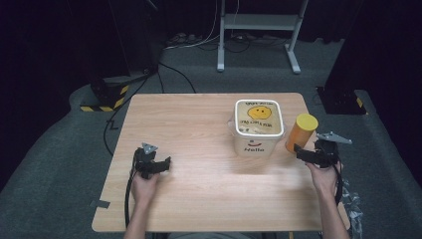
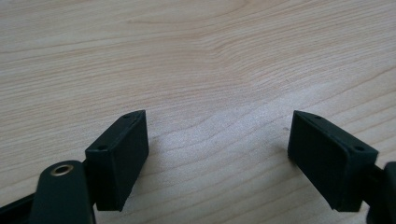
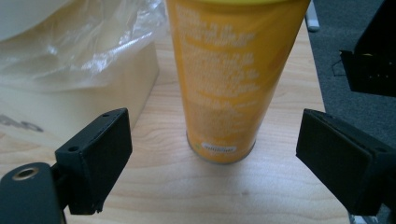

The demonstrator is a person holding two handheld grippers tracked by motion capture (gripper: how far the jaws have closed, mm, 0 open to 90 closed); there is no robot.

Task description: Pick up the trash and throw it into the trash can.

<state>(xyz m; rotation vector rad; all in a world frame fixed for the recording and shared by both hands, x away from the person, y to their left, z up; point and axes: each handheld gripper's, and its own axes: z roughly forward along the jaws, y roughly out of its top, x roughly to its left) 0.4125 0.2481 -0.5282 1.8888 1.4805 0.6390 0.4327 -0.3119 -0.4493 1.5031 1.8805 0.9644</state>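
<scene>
An orange-yellow can (image 1: 300, 132) with a yellow lid stands upright near the table's right edge, just right of a cream tub (image 1: 258, 127) with a smiley-face lid. My right gripper (image 1: 301, 152) sits at the can's near side, open. In the right gripper view the can (image 3: 224, 74) stands just beyond the two black pads (image 3: 95, 158), which do not touch it; the gripper (image 3: 215, 128) holds nothing. My left gripper (image 1: 165, 162) rests low over the wooden table (image 1: 199, 124) at the front left, open and empty, with bare wood between its jaws (image 2: 217, 149).
The tub (image 3: 70, 93) shows crinkled clear plastic at its rim. The table's right edge runs close beside the can. Beyond the table lie grey carpet, cables, a white metal stand (image 1: 259, 22) and a black-and-yellow striped base (image 1: 107, 97).
</scene>
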